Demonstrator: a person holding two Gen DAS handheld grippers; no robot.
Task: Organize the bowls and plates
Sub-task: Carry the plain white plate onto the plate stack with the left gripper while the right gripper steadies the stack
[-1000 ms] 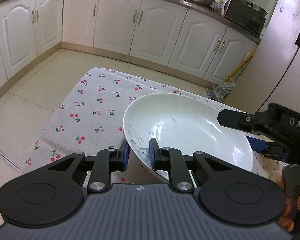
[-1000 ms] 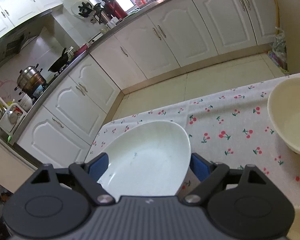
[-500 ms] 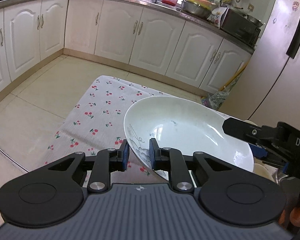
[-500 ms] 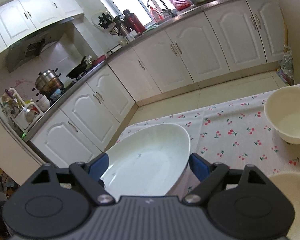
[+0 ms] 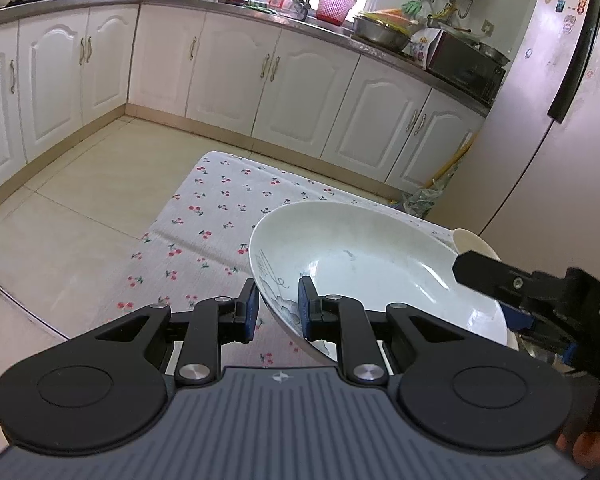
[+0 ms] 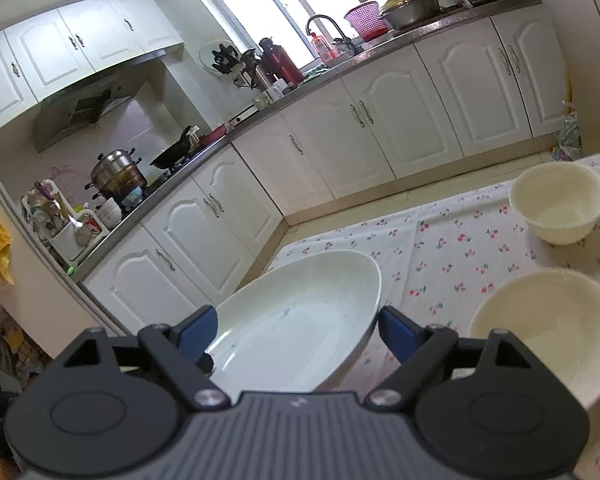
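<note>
A white shallow plate with a blue drawing on its outer wall hangs tilted above the cherry-print tablecloth. My left gripper is shut on its near rim, one pad inside and one outside. In the left wrist view my right gripper reaches onto the plate's right edge. From the right wrist view the plate fills the gap of the right gripper, and both blue pads bear on its edges. Two cream bowls stand on the cloth, one far and one near.
The table ends at bare floor tiles on its left and far sides. White cabinets with a cluttered worktop run along the walls. A fridge stands at the right. A hand shows at the lower right.
Both grippers have risen with the plate between them and drifted along the table. The tabletop looks farther below, and a second cream bowl has come into the right wrist view.
</note>
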